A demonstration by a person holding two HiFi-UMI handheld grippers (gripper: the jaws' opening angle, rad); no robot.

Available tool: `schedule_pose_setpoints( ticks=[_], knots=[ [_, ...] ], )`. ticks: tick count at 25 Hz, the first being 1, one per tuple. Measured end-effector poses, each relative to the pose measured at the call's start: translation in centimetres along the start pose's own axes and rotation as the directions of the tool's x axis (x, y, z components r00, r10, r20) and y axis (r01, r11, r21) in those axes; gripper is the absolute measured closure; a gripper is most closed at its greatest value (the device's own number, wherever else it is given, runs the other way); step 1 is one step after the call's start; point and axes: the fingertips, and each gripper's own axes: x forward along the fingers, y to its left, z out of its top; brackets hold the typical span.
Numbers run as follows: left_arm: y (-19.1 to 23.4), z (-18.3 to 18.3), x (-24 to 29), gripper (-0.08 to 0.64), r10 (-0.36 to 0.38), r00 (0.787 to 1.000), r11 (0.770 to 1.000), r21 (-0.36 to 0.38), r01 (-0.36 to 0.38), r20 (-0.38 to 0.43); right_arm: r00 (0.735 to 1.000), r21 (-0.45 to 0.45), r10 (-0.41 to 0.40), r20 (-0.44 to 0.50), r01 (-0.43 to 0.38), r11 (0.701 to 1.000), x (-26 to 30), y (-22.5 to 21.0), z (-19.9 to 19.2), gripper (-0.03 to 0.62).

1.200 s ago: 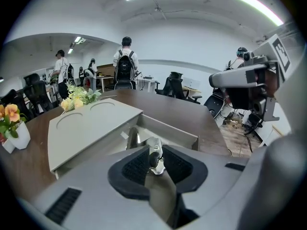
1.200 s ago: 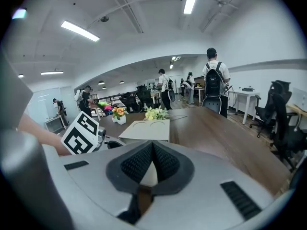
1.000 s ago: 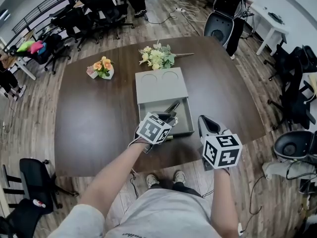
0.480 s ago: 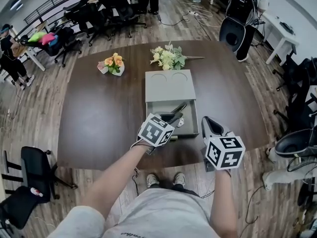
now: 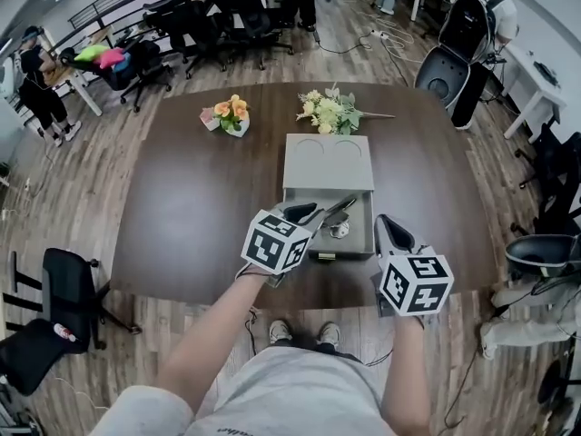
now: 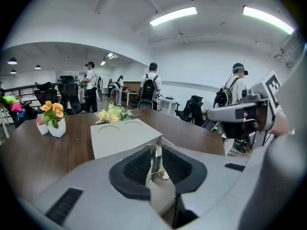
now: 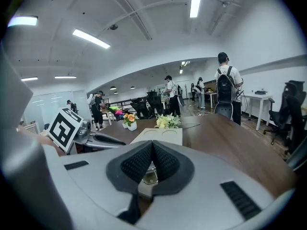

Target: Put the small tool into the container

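**Hazards at release of the small tool**

**State.** The left gripper point(image 5: 309, 213) is positioned over the near left part of the container point(image 5: 327, 173). Its jaws are set to a narrow gap and appear to pinch the small tool point(image 5: 338, 209) by one end. The rest of the tool projects slantwise above the container's open compartment. In the left gripper view, a thin metal strip is seen between the pads, lying closer to one pad than the other. The right gripper point(image 5: 383, 223) is held just beside the container's near right corner with its jaws pressed together on nothing. A round metal piece point(image 5: 339, 231) lies inside the open compartment.

**Hazard 1: pivoting in the pads.** The tool is judged to be held at one end only. A swing of the free end may be caused by a quick descent or by contact with a wall of the container.

**Hazard 2: bridging.** If the jaws are opened while the tool lies slantwise, its far end may be left resting on the lidded part of the container or on a side wall.

**Hazard 3: bounce.** A release from height may cause the tool to strike the round metal piece and jump out.

**Hazard 4: container shift.** The container is not braced, so it may be pushed across the table point(image 5: 200, 207) by a downward nudge from either gripper.
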Motion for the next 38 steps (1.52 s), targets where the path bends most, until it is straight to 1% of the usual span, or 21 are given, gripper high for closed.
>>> schedule_pose_setpoints(
  ticks=[2, 7, 12, 17, 25, 29, 34, 38],
  knots=[
    [0.4, 0.4, -0.9, 0.491, 0.027, 0.999, 1.000, 0.001, -0.027, 0.017, 1.000, -0.007, 0.008, 0.005, -0.008, 1.000, 0.1, 0.3, 0.2, 0.589],
    [1.6, 1.3, -3.3, 0.492, 0.096, 0.993, 0.995, -0.030, -0.094, 0.072, 1.000, -0.021, 0.030, 0.010, -0.030, 0.999, 0.5, 1.0, 0.4, 0.588],
    [2.7, 2.5, -6.3, 0.492, 0.165, 0.977, 0.985, -0.072, -0.157, 0.132, 0.999, -0.037, 0.041, 0.016, -0.040, 0.999, 0.6, 1.4, 0.9, 0.589],
    [3.7, 3.7, -8.5, 0.494, 0.220, 0.960, 0.974, -0.096, -0.205, 0.175, 0.999, -0.049, 0.044, 0.029, -0.043, 0.998, 0.6, 1.6, 1.5, 0.589],
    [5.0, 4.0, -9.8, 0.511, 0.294, 0.938, 0.954, -0.114, -0.276, 0.187, 0.998, -0.059, 0.040, 0.053, -0.037, 0.998, 0.8, 1.4, 2.4, 0.589],
    [5.5, 4.6, -10.6, 0.537, 0.327, 0.924, 0.944, -0.117, -0.309, 0.198, 0.997, -0.062, 0.041, 0.069, -0.037, 0.997, 0.5, 1.4, 3.3, 0.589],
    [5.4, 4.5, -10.5, 0.552, 0.335, 0.922, 0.942, -0.100, -0.321, 0.195, 0.996, -0.077, 0.044, 0.078, -0.038, 0.996, 0.5, 1.6, 3.8, 0.589],
    [5.4, 4.1, -10.5, 0.566, 0.332, 0.925, 0.943, -0.099, -0.319, 0.186, 0.995, -0.097, 0.043, 0.089, -0.034, 0.995, 0.4, 1.8, 3.9, 0.589]
  ],
)
